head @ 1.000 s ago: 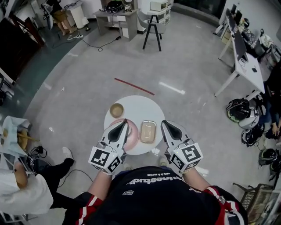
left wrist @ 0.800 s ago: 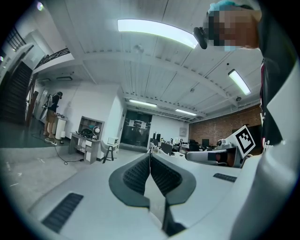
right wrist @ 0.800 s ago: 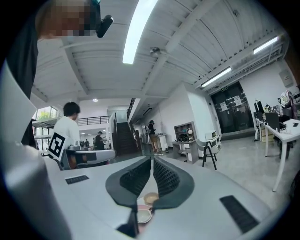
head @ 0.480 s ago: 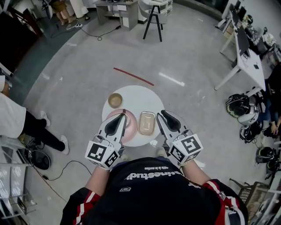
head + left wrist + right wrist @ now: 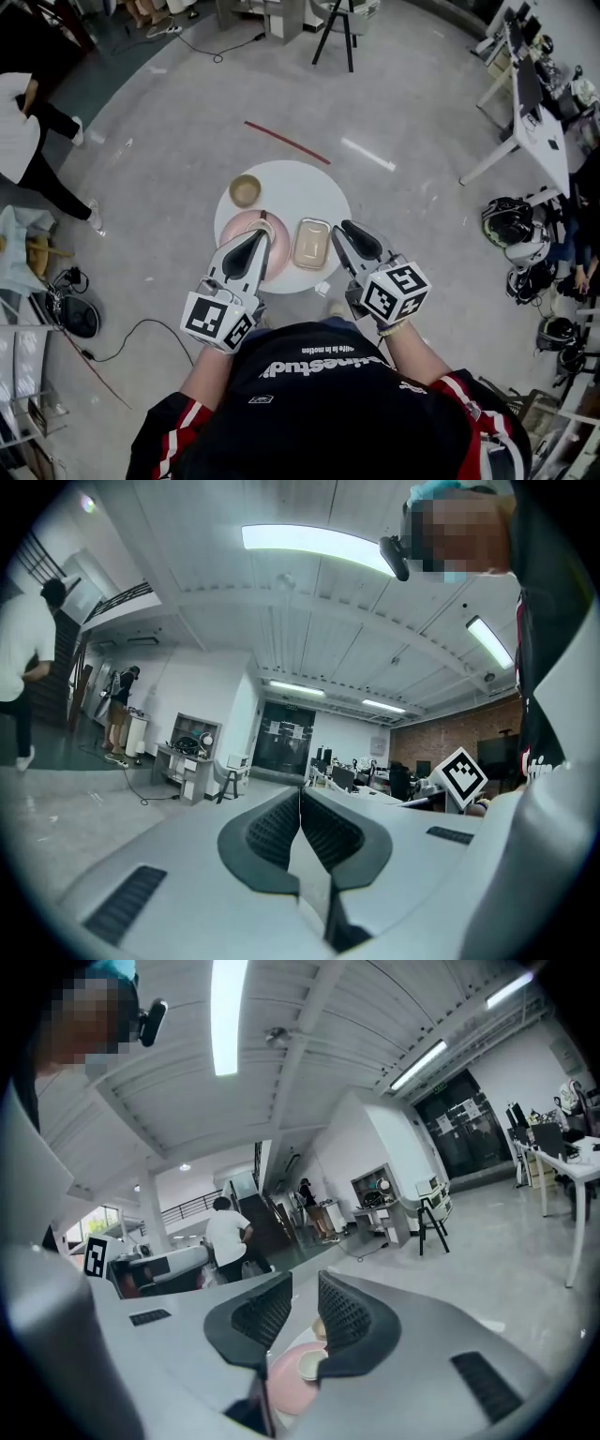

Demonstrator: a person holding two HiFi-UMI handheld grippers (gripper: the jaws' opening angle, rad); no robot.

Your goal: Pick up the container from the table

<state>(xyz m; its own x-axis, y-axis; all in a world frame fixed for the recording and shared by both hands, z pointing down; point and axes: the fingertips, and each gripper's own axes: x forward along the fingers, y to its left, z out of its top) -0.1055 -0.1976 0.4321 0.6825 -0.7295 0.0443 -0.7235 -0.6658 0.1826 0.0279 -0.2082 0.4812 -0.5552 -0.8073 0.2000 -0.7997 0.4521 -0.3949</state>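
A shallow rectangular tan container [image 5: 311,244] lies on the round white table [image 5: 305,187], near its front edge. My left gripper [image 5: 265,233] hangs over the pink plate [image 5: 277,261] just left of the container; in the left gripper view its gripper [image 5: 300,797] is shut, pads together on nothing. My right gripper [image 5: 344,227] hovers at the container's right side. Its jaws have just been opening, and in the right gripper view the gripper [image 5: 304,1290] is open with nothing between the pads. Below them show the pink plate [image 5: 281,1389] and a small white cup [image 5: 307,1364].
A brown bowl [image 5: 246,190] sits at the table's back left. A red strip [image 5: 286,142] lies on the floor beyond. White desks [image 5: 525,112] and helmets [image 5: 511,234] stand to the right, a person [image 5: 23,131] and a floor cable [image 5: 122,342] to the left.
Both grippers have sunk a little toward the table, the right one more. The person at the left has walked away toward the upper left. The container has not moved.
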